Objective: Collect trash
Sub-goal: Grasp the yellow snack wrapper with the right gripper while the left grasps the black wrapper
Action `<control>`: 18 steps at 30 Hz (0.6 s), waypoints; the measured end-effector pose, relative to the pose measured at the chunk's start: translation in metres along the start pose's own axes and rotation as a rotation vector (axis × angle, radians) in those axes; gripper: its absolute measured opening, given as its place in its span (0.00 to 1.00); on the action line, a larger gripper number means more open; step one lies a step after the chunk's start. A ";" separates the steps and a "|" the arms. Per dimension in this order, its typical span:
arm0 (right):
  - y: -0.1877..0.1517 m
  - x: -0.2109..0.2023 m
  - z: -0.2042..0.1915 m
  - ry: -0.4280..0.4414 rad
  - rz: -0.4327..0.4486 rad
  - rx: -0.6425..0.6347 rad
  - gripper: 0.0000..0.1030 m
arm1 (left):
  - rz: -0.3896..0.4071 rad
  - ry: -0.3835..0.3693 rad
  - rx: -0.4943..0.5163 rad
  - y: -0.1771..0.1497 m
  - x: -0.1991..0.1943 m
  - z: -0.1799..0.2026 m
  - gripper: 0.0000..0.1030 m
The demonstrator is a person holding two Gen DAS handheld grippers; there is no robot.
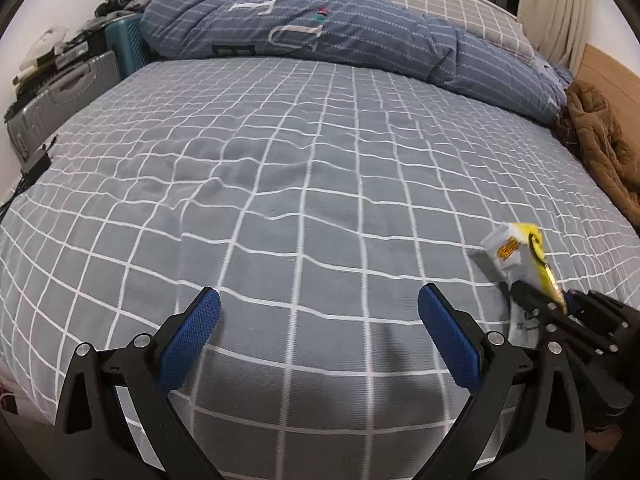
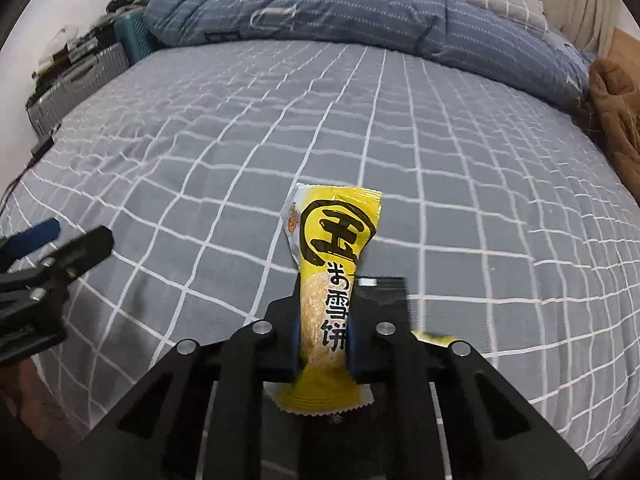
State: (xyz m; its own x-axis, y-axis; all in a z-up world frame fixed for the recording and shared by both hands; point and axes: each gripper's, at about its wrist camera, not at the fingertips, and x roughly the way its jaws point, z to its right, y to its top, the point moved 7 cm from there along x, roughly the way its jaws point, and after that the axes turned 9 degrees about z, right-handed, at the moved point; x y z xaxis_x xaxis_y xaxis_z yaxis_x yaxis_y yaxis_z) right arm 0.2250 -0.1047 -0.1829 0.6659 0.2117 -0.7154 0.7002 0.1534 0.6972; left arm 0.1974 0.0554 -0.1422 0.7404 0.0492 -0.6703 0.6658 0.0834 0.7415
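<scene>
A yellow snack wrapper (image 2: 334, 248) with black characters is pinched at its middle between the blue pads of my right gripper (image 2: 322, 320), which is shut on it just above the grey checked bedsheet (image 2: 460, 200). From the left wrist view the same wrapper (image 1: 514, 250) sticks up from the right gripper (image 1: 544, 300) at the lower right. My left gripper (image 1: 318, 322) hovers over the sheet with its blue pads (image 1: 190, 344) wide apart and nothing between them. The left gripper (image 2: 52, 248) also shows at the left edge of the right wrist view.
A rumpled blue striped duvet (image 1: 360, 40) lies across the far side of the bed, with a checked pillow (image 1: 452, 8) behind it. A brown jacket (image 1: 600, 152) sits at the right edge. A grey suitcase (image 1: 60, 96) and a teal crate (image 1: 128, 46) stand past the left edge.
</scene>
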 end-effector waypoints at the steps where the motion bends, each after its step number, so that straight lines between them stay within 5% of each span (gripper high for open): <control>1: 0.003 -0.005 0.004 -0.002 0.015 -0.002 0.14 | 0.001 -0.003 0.010 0.000 -0.001 0.004 0.94; 18: 0.001 -0.061 0.128 -0.100 0.083 0.117 0.13 | -0.068 -0.134 0.123 -0.027 0.011 0.144 0.94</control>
State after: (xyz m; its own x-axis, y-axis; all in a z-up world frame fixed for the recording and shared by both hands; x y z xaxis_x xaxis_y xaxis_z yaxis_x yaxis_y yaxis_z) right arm 0.2177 -0.2410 -0.1443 0.7412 0.1214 -0.6603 0.6628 0.0244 0.7484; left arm 0.2013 -0.0896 -0.1656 0.6938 -0.0860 -0.7151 0.7147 -0.0402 0.6983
